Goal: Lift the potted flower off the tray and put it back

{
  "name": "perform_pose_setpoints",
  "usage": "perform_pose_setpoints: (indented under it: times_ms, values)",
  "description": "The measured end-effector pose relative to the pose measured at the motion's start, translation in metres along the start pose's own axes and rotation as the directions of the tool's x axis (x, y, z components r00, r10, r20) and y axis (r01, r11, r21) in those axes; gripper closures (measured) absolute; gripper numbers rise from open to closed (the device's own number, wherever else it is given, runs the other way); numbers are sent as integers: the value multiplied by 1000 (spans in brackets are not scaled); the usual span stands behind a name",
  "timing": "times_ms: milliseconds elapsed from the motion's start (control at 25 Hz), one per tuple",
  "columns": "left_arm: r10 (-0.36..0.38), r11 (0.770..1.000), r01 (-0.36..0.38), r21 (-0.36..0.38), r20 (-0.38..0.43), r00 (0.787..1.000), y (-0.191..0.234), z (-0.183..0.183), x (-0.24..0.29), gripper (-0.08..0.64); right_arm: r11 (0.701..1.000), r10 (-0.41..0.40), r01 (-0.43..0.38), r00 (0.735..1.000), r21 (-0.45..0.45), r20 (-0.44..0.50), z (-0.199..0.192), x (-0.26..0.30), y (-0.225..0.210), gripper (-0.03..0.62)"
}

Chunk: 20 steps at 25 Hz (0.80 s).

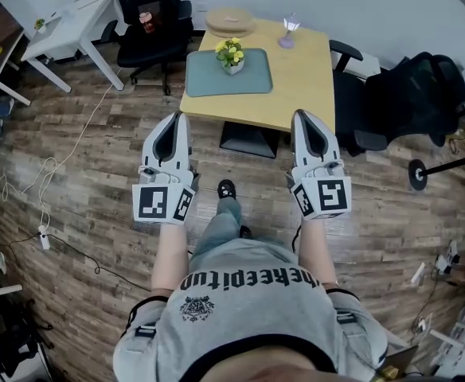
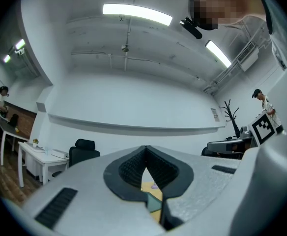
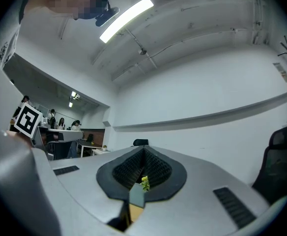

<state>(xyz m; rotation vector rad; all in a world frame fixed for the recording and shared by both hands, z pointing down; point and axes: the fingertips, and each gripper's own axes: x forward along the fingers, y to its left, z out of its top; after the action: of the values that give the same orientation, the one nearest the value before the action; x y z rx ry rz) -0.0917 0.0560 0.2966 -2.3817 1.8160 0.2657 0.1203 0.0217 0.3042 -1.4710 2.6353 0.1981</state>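
Plenty of open plank floor [image 1: 376, 205] on near side of wooden table [image 1: 304, 78]. Tighter at the flanks: black office chair [image 1: 149, 14] off far-left corner, second black chair [image 1: 392, 102] hard against right edge, white desk [image 1: 65, 26] further left, well apart from table. Left gripper [image 1: 181, 118] with tips at table's near-left corner, right gripper [image 1: 300, 116] with tips over near edge further right. Both pressed together at the tips, pinching nothing. Potted flower [image 1: 231, 54] beyond both, between their lines, nearer the left one, touching neither. Upright on far part of green tray [image 1: 209, 82]; nothing else in tray. Tray flat on left half of tabletop, close to left edge. Round wooden board [image 1: 230, 21] at far table edge just behind tray, small purple-tinted object [image 1: 289, 30] beside it. Yellow blooms visible past the closed tips in right gripper view.
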Motion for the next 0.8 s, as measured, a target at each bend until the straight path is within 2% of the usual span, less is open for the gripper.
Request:
perform_pose_setpoints:
  times_ms: [800]
  values:
    - [-38, 999, 38, -16, -6, 999, 87, -32, 167, 557, 999, -27, 27, 1000, -28, -3, -20, 175, -60, 591]
